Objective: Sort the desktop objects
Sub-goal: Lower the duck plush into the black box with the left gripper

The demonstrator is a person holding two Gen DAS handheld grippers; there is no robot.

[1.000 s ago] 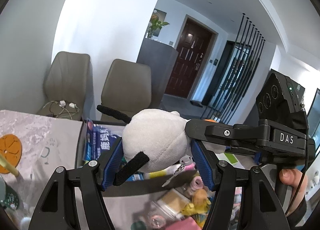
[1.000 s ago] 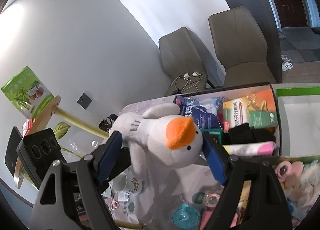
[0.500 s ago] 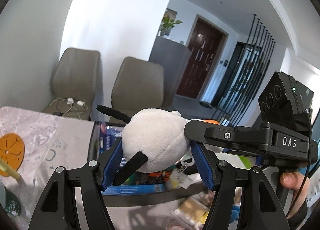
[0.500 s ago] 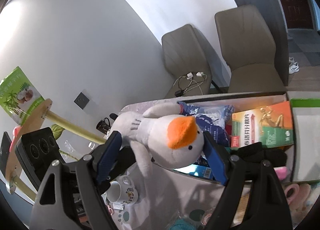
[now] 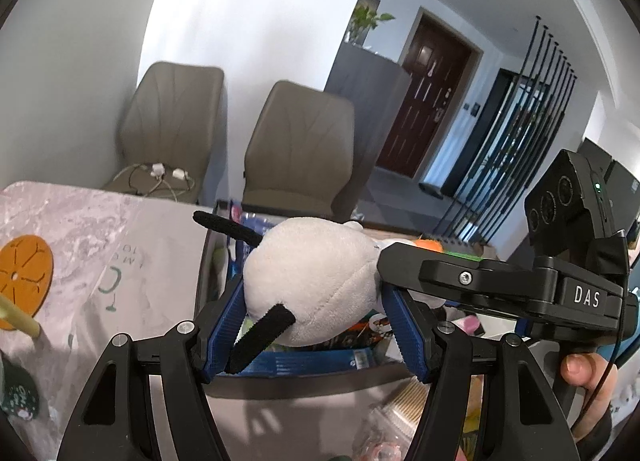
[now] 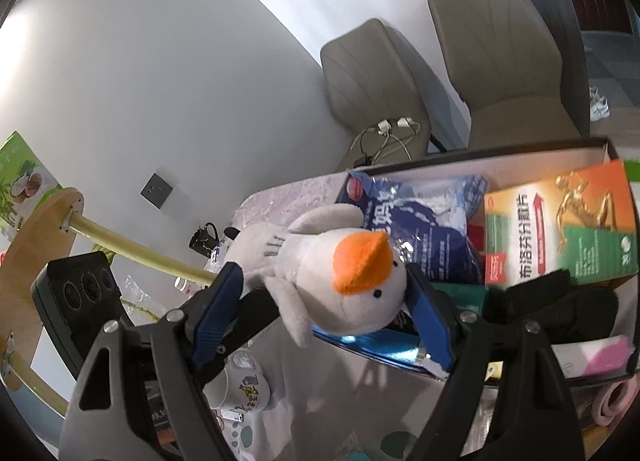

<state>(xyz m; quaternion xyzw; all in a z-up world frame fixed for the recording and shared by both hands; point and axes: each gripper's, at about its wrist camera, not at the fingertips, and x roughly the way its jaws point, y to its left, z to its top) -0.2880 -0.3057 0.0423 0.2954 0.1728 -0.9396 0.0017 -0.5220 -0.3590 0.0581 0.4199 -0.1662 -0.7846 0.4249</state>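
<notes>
A white plush duck with an orange beak and black legs is held in the air by both grippers. My left gripper [image 5: 316,325] is shut on its rear body [image 5: 316,281]. My right gripper [image 6: 324,313] stands around its head [image 6: 352,293], blue pads on both sides. The right gripper's black arm [image 5: 500,293] crosses the left wrist view. The duck hangs over the near edge of an open cardboard box [image 6: 580,153].
The box holds a blue pouch [image 6: 412,229], an orange-green medicine carton [image 6: 560,229] and dark items. A white mug [image 6: 244,385], a wooden stand [image 6: 36,245], an orange coaster [image 5: 24,277] and small clutter lie on the marbled table. Two beige chairs [image 5: 296,149] stand behind.
Both grippers have carried the duck forward, toward and over the box, which now looks closer and larger. The grip on the duck is unchanged.
</notes>
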